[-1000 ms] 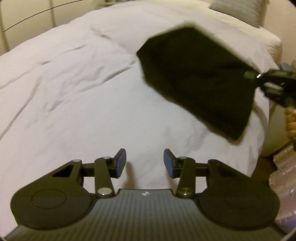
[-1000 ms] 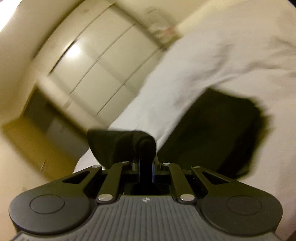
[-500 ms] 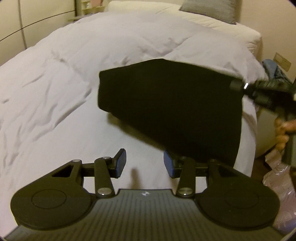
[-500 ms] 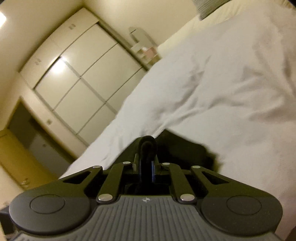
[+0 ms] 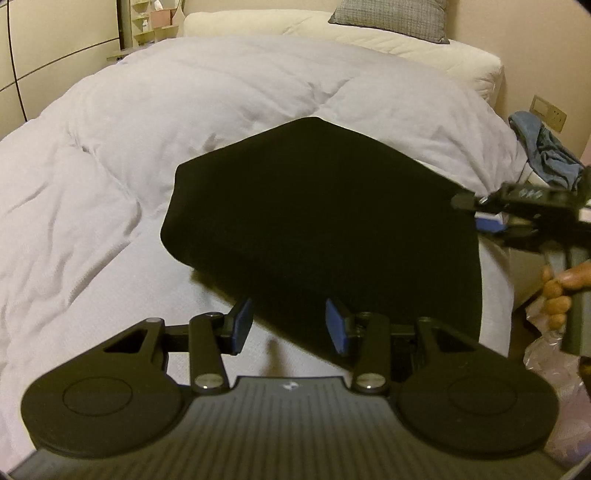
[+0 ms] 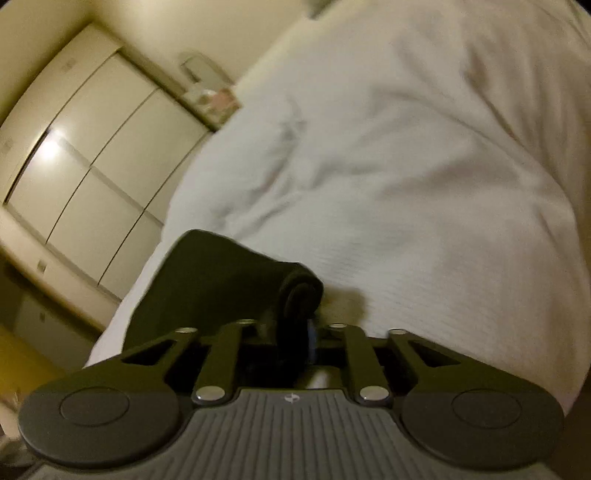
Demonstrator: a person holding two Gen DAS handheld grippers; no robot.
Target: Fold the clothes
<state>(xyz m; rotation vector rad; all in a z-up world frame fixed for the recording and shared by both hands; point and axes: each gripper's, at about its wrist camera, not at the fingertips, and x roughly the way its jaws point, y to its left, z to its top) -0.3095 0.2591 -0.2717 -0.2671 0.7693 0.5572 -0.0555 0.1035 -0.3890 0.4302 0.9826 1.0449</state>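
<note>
I've laid the folded black cloth (image 5: 325,221) on the duvet (image 5: 110,166), so my right gripper (image 6: 295,332) has just been opening with the cloth's edge between its pads, though I cannot tell whether they have let go, while my left gripper (image 5: 290,326) hangs released with nothing in it.

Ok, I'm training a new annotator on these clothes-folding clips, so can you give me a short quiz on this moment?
1. True or false: the left gripper is shut on the black garment.
2. What is beneath the black garment? A) a wooden floor B) the white duvet C) a desk
3. What lies at the head of the bed, in the left wrist view?

Key:
1. False: its jaws stand open and the pads press on nothing.
2. B.
3. A grey pillow.
</note>
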